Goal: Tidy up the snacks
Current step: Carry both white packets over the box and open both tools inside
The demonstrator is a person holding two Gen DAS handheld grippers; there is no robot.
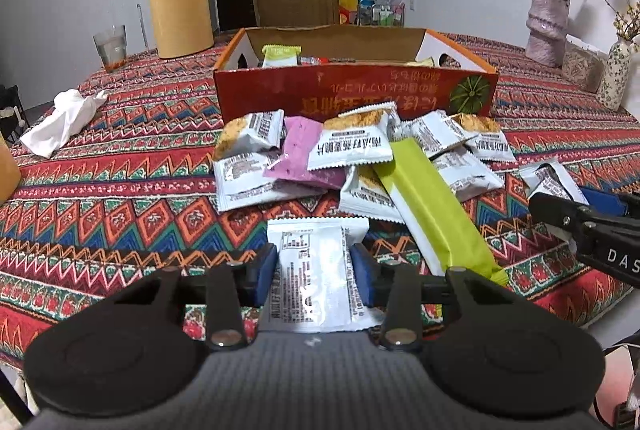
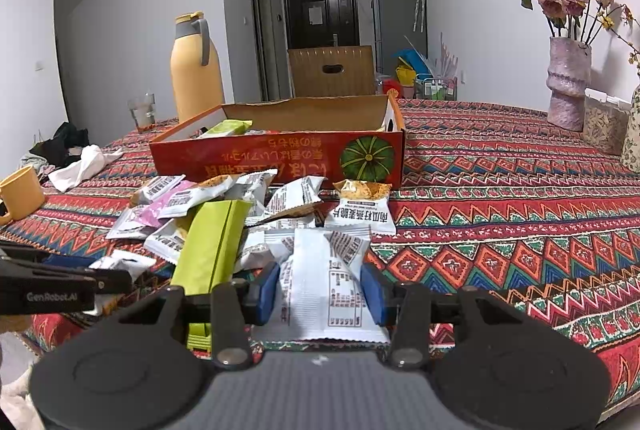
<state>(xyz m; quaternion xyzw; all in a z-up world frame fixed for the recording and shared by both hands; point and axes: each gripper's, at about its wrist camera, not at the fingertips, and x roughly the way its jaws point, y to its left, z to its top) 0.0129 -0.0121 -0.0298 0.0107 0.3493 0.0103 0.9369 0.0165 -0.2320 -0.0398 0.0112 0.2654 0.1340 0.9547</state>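
Both tongs, left (image 1: 314, 272) and right (image 2: 320, 292), gripped white foil snack packets (image 1: 316, 270) (image 2: 326, 286), pickup done; next each likely needed carrying into the red cardboard box (image 1: 352, 86).

Shiny, crinkly plastic on the white snack packets (image 1: 350, 146) and the long green bar (image 1: 434, 214). Woven cloth (image 1: 120, 198) with zigzags over the counter, soft and not shiny. Stiff cardboard for the red box (image 1: 352, 92), smooth see-through glass for the cup (image 1: 111, 46), rough bumpy vase (image 1: 547, 26).
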